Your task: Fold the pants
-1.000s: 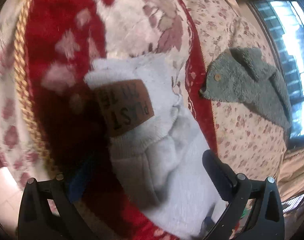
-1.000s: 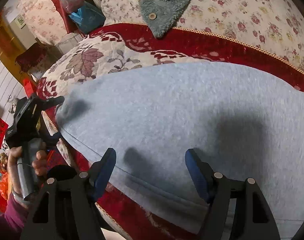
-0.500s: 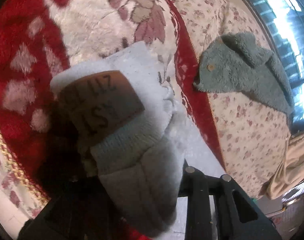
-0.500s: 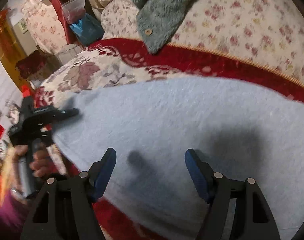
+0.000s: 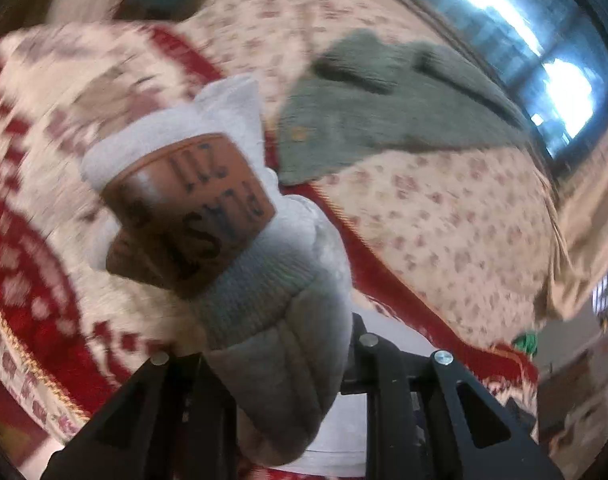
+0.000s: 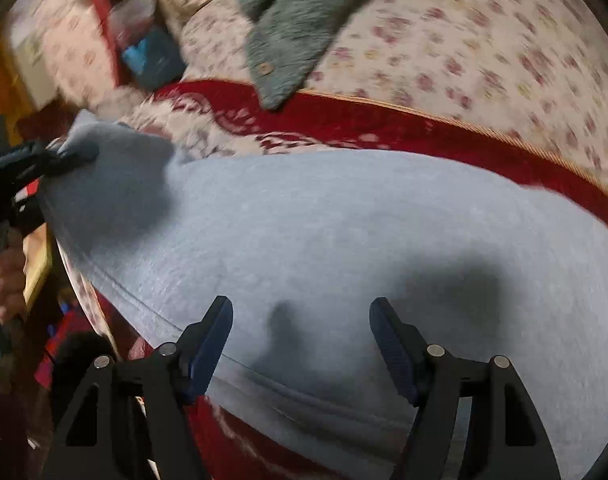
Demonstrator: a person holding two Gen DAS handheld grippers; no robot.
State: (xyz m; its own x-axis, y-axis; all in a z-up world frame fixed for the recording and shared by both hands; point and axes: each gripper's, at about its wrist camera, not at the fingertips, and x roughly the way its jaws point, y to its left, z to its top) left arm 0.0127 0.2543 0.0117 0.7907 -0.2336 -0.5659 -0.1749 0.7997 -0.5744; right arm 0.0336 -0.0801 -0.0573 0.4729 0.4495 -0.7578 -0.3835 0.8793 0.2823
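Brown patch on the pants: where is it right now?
Left wrist view, left of centre: the brown patch sits on the ribbed waistband of the grey pants, bunched in the closing left gripper, above the red blanket.

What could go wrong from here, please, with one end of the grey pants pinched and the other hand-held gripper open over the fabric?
1. The left hand-held gripper, jaws closing, grips only the bunched cuff by the brown patch of the grey pants; thick fleece might slip out.
2. The right hand-held gripper is open above the pants, pinning nothing, so the whole garment may drag across the red blanket instead of folding.
3. The green fleece garment lies nearby and could get caught.
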